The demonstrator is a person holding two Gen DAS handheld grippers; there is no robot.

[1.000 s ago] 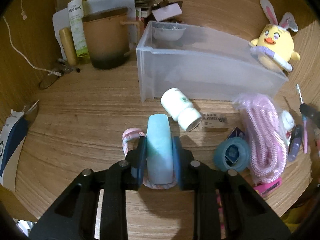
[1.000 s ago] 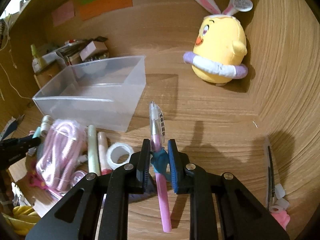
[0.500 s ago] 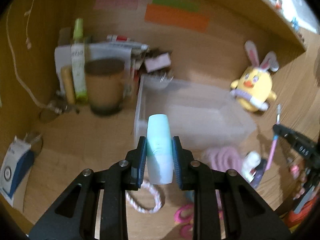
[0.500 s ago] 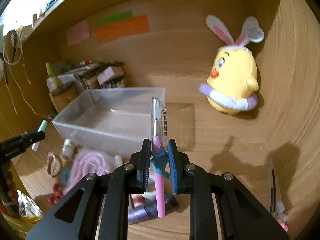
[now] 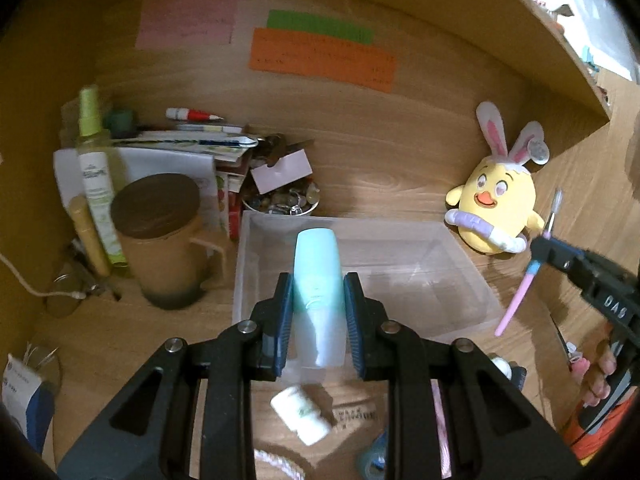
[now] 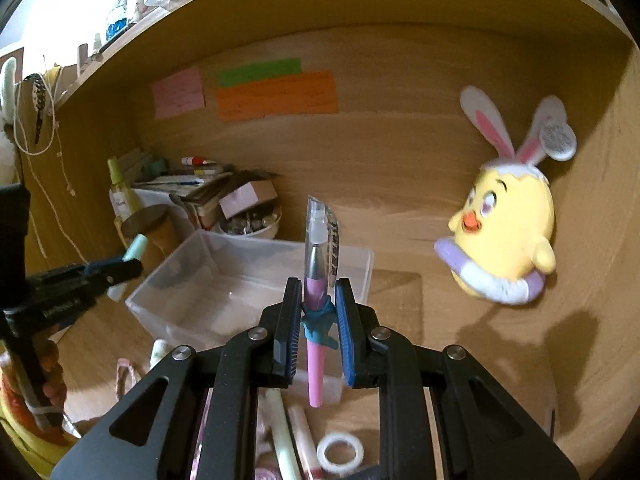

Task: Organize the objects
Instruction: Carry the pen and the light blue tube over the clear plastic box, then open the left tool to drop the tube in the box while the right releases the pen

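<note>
Wood-grain counter (image 5: pixel 120 344) enclosed by matching wood back wall (image 6: pixel 400 152) and side wall (image 6: pixel 600 240), pink (image 5: pixel 186 22), green (image 5: pixel 320 26) and orange paper notes (image 5: pixel 324 58) stuck on back wall, overhead shelf (image 6: pixel 132 46) above, bright daylight at upper corner, warm dim light inside.

dim, warm light inside the alcove; brighter daylight spills in at the upper corners. fisheye bending darkens the edges. the plush chick (image 6: pixel 506 236) looks smeared; soft shadows fall beside it.
</note>
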